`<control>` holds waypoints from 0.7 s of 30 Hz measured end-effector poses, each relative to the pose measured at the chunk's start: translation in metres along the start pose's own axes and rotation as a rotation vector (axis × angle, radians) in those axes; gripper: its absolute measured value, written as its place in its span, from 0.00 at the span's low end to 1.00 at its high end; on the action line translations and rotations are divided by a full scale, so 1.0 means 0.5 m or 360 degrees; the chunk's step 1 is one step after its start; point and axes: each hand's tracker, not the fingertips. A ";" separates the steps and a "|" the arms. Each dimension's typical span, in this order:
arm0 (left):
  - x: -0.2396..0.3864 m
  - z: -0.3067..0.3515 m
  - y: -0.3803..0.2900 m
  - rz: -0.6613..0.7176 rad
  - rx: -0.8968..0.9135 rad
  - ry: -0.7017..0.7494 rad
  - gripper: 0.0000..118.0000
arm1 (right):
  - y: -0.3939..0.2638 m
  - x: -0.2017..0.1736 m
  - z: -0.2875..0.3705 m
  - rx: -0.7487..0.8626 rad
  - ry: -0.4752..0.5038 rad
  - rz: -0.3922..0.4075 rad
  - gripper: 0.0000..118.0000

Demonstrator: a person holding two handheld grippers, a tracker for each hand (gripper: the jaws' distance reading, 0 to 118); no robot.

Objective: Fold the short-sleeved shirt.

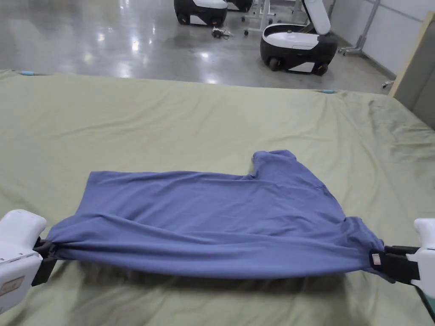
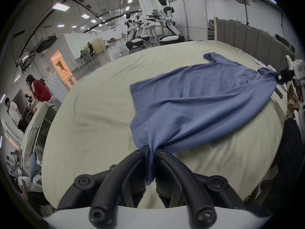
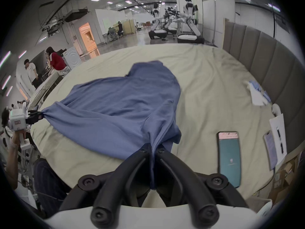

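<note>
A blue short-sleeved shirt [image 1: 212, 216] lies stretched sideways across the green sheet [image 1: 170, 114], its near edge lifted a little and pulled taut. My left gripper [image 1: 44, 252] is shut on the shirt's near left corner; in the left gripper view the cloth [image 2: 189, 103] bunches between the black jaws of that gripper [image 2: 151, 150]. My right gripper [image 1: 380, 261] is shut on the near right corner, where the fabric [image 3: 118, 107] gathers into its own jaws at the gripper [image 3: 153, 147]. One sleeve [image 1: 274, 159] points away at the far side.
Two phones [image 3: 229, 158] and a white paper [image 3: 279, 136] lie on the sheet to the right, beside a padded headboard [image 3: 264, 54]. White cloths [image 3: 257, 93] rest near it. Wheeled robots [image 1: 297, 46] stand on the glossy floor beyond. Two people [image 2: 39, 90] stand far left.
</note>
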 end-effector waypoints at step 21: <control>0.065 0.126 -0.195 0.0182 0.0116 0.0001 0.82 | -0.246 0.073 0.048 0.0000 0.0176 -0.0061 0.97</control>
